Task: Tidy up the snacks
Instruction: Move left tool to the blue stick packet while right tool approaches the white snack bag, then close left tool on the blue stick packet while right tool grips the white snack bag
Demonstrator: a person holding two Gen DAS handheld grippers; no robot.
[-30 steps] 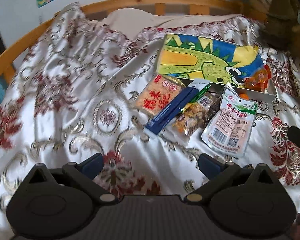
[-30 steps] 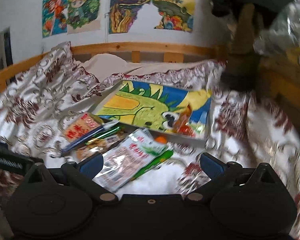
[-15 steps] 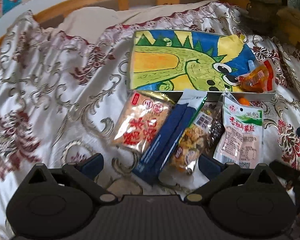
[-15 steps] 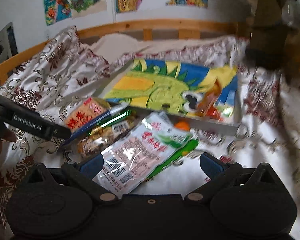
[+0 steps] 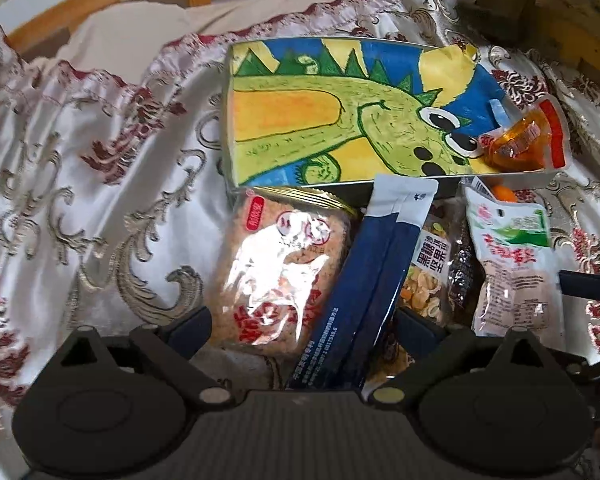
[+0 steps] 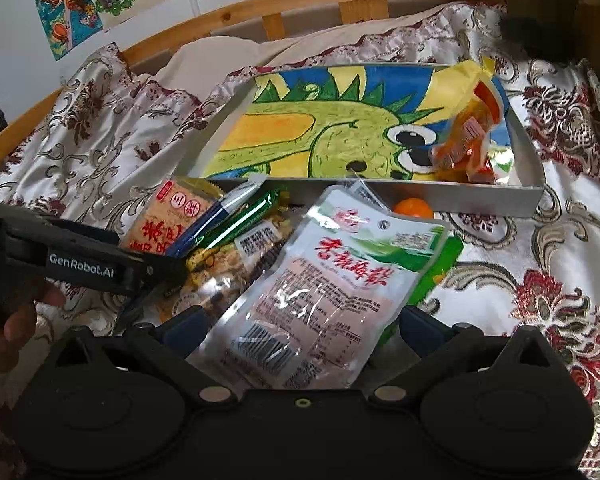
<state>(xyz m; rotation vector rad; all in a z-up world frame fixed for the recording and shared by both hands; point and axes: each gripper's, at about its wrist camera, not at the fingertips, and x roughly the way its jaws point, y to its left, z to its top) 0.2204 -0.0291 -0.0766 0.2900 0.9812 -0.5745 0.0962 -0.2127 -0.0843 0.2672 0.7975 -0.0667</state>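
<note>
Several snack packets lie in a pile on the patterned bedspread, in front of a grey tray [image 5: 225, 120] lined with a dinosaur drawing. My left gripper [image 5: 302, 326] hangs low over the pile, jaws wide and closing. A clear cracker packet with red lettering [image 5: 280, 276] and a navy sachet [image 5: 364, 280] lie between its fingers, with no pad pressing on them. My right gripper [image 6: 304, 325] stands open around a white pouch with red lettering [image 6: 332, 292]. An orange jelly packet [image 6: 468, 136] rests inside the tray [image 6: 460, 196].
A nut packet [image 5: 428, 280] and a green wrapper [image 6: 244, 220] lie in the pile, and a small orange ball [image 6: 414, 208] sits by the tray's front wall. A wooden bed rail [image 6: 300, 0] runs behind. A hand [image 6: 12, 328] holds the left gripper.
Both grippers have dropped and moved in toward the snack pile. The packets, earlier ahead of the fingers, now lie between them. The left gripper has come into the right wrist view.
</note>
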